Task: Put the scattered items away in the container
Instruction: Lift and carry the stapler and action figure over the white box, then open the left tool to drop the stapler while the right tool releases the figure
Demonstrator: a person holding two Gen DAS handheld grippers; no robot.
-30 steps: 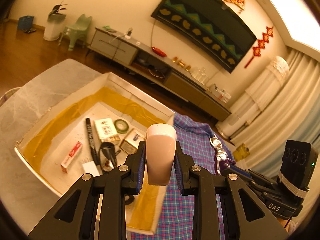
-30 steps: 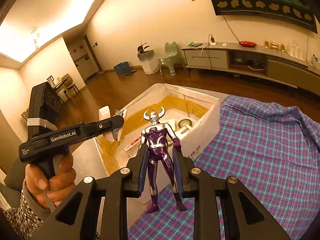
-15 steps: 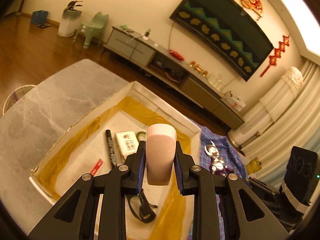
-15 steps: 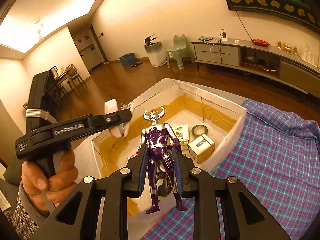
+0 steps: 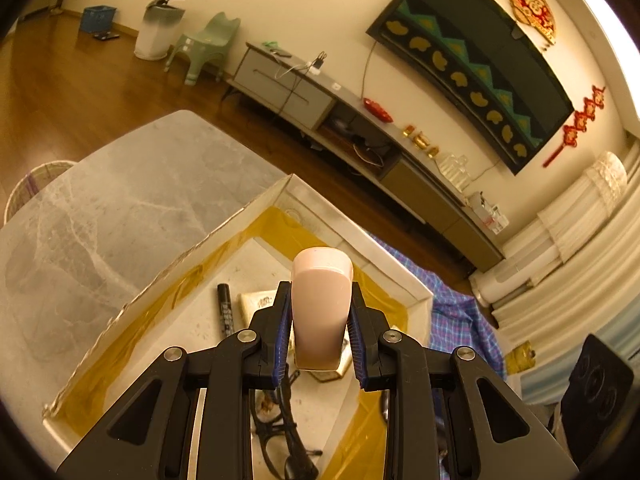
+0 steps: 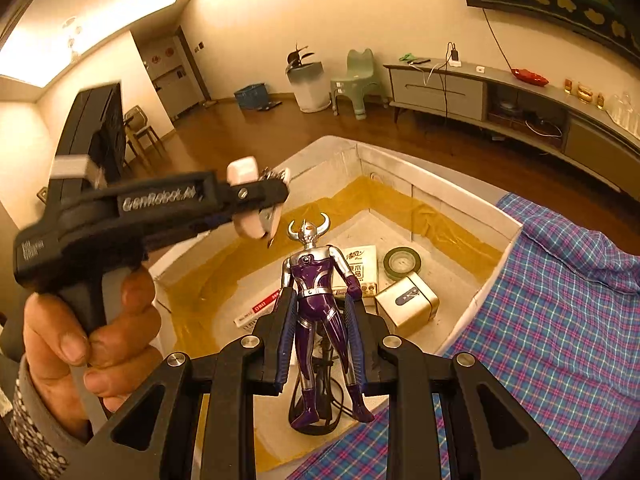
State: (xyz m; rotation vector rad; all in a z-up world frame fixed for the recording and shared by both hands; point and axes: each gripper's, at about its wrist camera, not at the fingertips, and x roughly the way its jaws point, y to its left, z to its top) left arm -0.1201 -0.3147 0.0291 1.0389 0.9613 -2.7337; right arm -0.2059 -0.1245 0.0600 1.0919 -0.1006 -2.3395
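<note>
My left gripper (image 5: 318, 344) is shut on a pale pink tube (image 5: 320, 312) and hangs over the white box (image 5: 332, 216) lined with yellow film. From the right wrist view that left gripper (image 6: 260, 216) shows above the box's left wall (image 6: 320, 160), a hand on its handle. My right gripper (image 6: 320, 340) is shut on a silver and purple horned toy figure (image 6: 316, 300), held upright over the box's near side. Inside the box lie a black marker (image 5: 226, 312), a card packet (image 6: 360, 264), a tape roll (image 6: 402, 263), a small tin (image 6: 408, 304), a red-and-white strip (image 6: 260, 308) and black glasses (image 5: 280, 432).
The box stands on a grey marble table (image 5: 120, 208). A plaid cloth (image 6: 540, 340) covers the table to the right of the box. Behind are a wooden floor, a long TV cabinet (image 6: 480, 92), a green stool (image 6: 360, 80) and a wicker basket (image 5: 32, 184).
Both grippers moved forward and a little down, so the box now lies under them and looks larger. Each keeps its hold: the tube in the left, the figure in the right.
</note>
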